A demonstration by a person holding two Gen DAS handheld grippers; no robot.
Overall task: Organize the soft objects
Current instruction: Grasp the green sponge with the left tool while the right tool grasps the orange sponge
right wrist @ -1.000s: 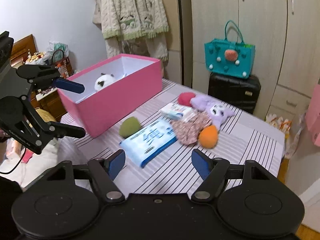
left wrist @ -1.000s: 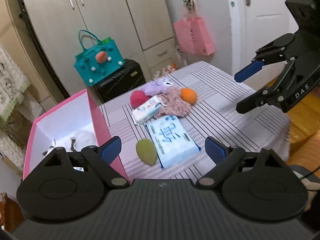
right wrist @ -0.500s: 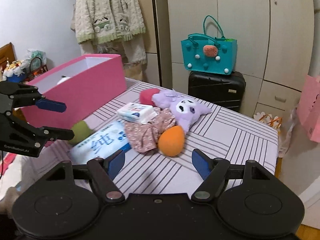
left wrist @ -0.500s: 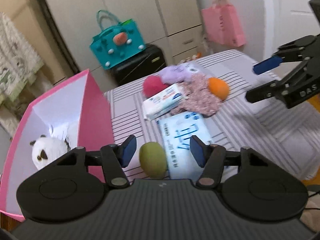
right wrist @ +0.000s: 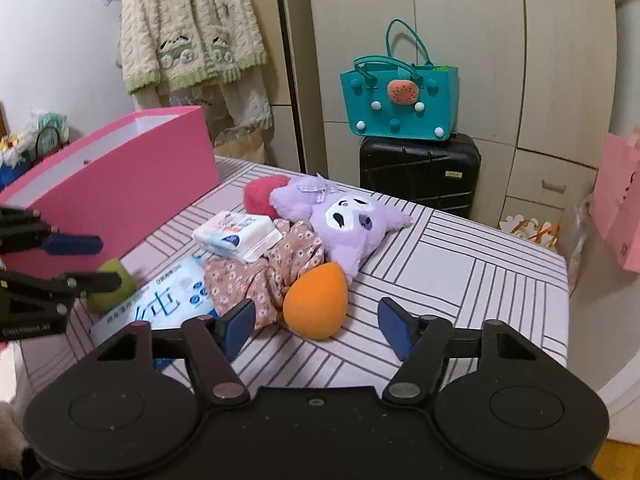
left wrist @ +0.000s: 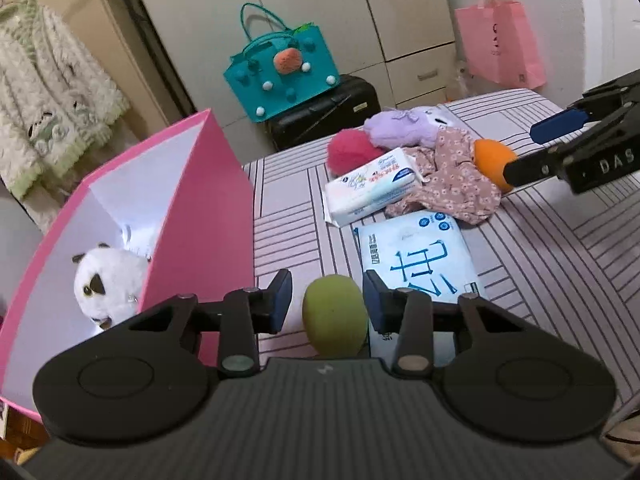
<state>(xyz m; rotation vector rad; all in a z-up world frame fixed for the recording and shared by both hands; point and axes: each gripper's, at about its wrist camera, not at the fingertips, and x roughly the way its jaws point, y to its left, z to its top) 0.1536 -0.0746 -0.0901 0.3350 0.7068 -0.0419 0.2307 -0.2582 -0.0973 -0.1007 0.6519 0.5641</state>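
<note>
A green egg-shaped sponge (left wrist: 334, 316) lies on the striped table (left wrist: 560, 264) beside the pink box (left wrist: 208, 216). My left gripper (left wrist: 326, 300) is shut on it, the right pad against its side. A white panda plush (left wrist: 108, 280) sits inside the box. The orange sponge (right wrist: 316, 300) lies between the fingers of my right gripper (right wrist: 316, 322), closer to the left one. Those jaws are closing and neither pad touches it. Behind it are a floral cloth (right wrist: 272, 268), a purple plush (right wrist: 348, 216), a red ball (right wrist: 260, 196), a tissue pack (right wrist: 236, 236) and a blue wipes pack (left wrist: 420, 260).
A teal bag (right wrist: 400, 100) stands on a black suitcase (right wrist: 420, 176) behind the table, in front of the wardrobe. A pink paper bag (left wrist: 500, 40) hangs by the door. A knitted cardigan (right wrist: 188, 28) hangs at the back left. The table's right edge drops off near the door.
My left gripper came down over the green sponge and its jaws closed from wide open. My right gripper moved in and down to the orange sponge, jaws slightly narrower.
</note>
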